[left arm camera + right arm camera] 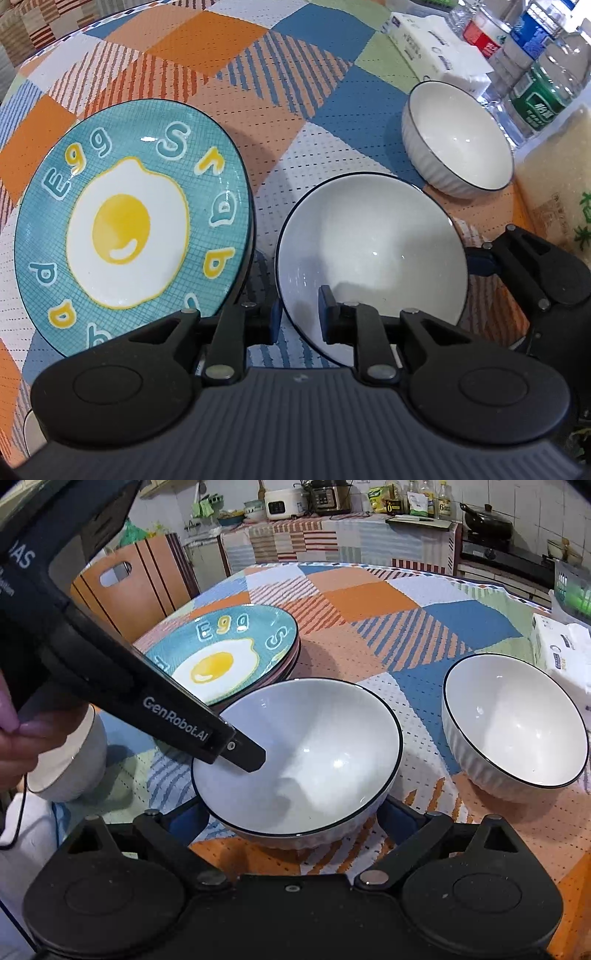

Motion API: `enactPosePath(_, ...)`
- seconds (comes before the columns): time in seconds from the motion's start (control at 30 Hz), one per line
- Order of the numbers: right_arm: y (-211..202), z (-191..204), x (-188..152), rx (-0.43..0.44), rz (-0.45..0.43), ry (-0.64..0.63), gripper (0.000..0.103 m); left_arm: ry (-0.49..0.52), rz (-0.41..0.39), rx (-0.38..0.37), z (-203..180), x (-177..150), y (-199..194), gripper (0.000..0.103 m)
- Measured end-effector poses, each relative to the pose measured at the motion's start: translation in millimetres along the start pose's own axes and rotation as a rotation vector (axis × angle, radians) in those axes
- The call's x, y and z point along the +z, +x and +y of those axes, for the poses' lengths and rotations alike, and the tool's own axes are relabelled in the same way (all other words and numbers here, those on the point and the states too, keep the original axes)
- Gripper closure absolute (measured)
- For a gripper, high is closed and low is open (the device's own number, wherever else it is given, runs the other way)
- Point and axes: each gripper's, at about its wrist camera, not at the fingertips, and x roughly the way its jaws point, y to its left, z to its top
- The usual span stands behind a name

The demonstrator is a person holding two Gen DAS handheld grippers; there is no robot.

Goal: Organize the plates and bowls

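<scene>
A white bowl with a dark rim (369,236) (314,738) sits between my two grippers on the patterned tablecloth. My left gripper (301,314) is shut on its near-left rim, one pad inside and one outside; its fingertip (247,757) reaches into the bowl. My right gripper (291,821) straddles the bowl's ribbed body with a blue pad against each side; one of its fingers (480,258) touches the bowl's right edge. A teal egg plate (129,221) (221,657) tops a stack to the left. A second white bowl (461,147) (517,720) stands to the right.
A tissue pack (436,44) (561,653), water bottles (535,85) and a rice bag (557,177) line the right side. Another white vessel (70,760) stands at near left by a person's hand (14,738). A wooden chair (129,587) is behind the table.
</scene>
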Motion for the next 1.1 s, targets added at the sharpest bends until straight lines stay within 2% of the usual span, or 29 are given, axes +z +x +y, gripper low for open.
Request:
enactPosePath(0.1,-4,1,0,-0.02,0.034,-0.008,0.005,-0.003,-0.012,-0.034,2,-3,-12,0.081)
enactPosePath(0.4,-61,22,4,-0.068,-0.034,-0.086,0.006,0.021,-0.079,-0.086,10,-13,-72,0.072)
enactPosePath(0.73,-118,57,28,-0.019,-0.1,-0.143,0.006,0.069,-0.125,-0.103,18,-36,-146,0.062)
enactPosePath(0.8,-126,65,34,-0.008,-0.098,-0.149,0.006,0.063,-0.135,-0.099,22,-43,-158,0.062)
enactPosePath(0.97,-140,81,47,0.03,-0.083,-0.166,0.006,0.064,-0.152,-0.073,31,-61,-181,0.053)
enactPosePath(1.1,-143,93,53,0.054,-0.055,-0.191,0.006,0.034,-0.155,-0.059,47,-79,-185,0.05)
